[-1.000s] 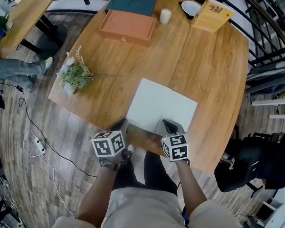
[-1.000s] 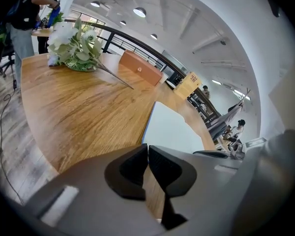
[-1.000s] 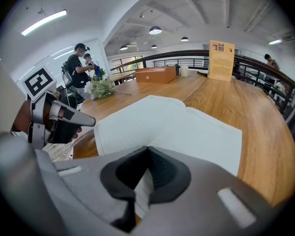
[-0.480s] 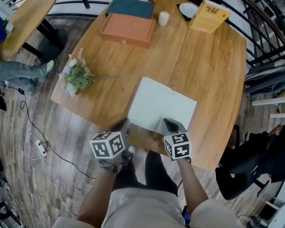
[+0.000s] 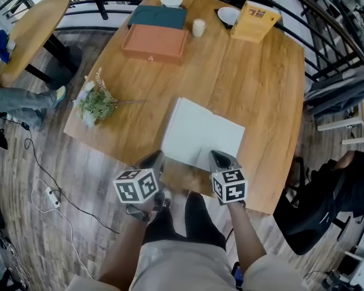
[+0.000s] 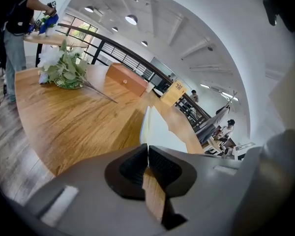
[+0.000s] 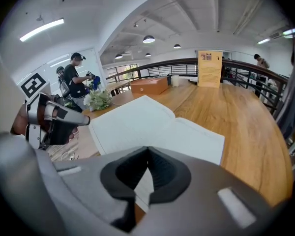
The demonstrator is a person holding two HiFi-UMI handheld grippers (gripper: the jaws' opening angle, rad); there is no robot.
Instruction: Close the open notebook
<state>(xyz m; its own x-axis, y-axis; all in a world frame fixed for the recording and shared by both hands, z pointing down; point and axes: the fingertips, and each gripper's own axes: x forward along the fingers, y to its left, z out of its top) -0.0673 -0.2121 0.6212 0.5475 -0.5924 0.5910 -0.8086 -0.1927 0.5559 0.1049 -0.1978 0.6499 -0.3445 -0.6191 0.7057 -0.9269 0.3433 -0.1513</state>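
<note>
Open notebook [image 5: 201, 137]: long axis left-right, tilted down-right, spine toward frame bottom. Left gripper [image 5: 156, 158] and right gripper [image 5: 216, 156] each pinch its near edge.

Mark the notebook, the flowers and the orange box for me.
notebook [image 5: 200, 133]: head view, middle of the open pages
flowers [image 5: 96, 103]: head view, leafy bunch
orange box [image 5: 155, 42]: head view, top face

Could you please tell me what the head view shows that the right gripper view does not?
Only the head view shows the teal case, the wearer's legs and the marker cube on the right tool. Only the right gripper view shows the ceiling lamps and that tool's ribbed pads, closed together. Both show the open notebook, flowers, orange box, yellow box and left tool.
</note>
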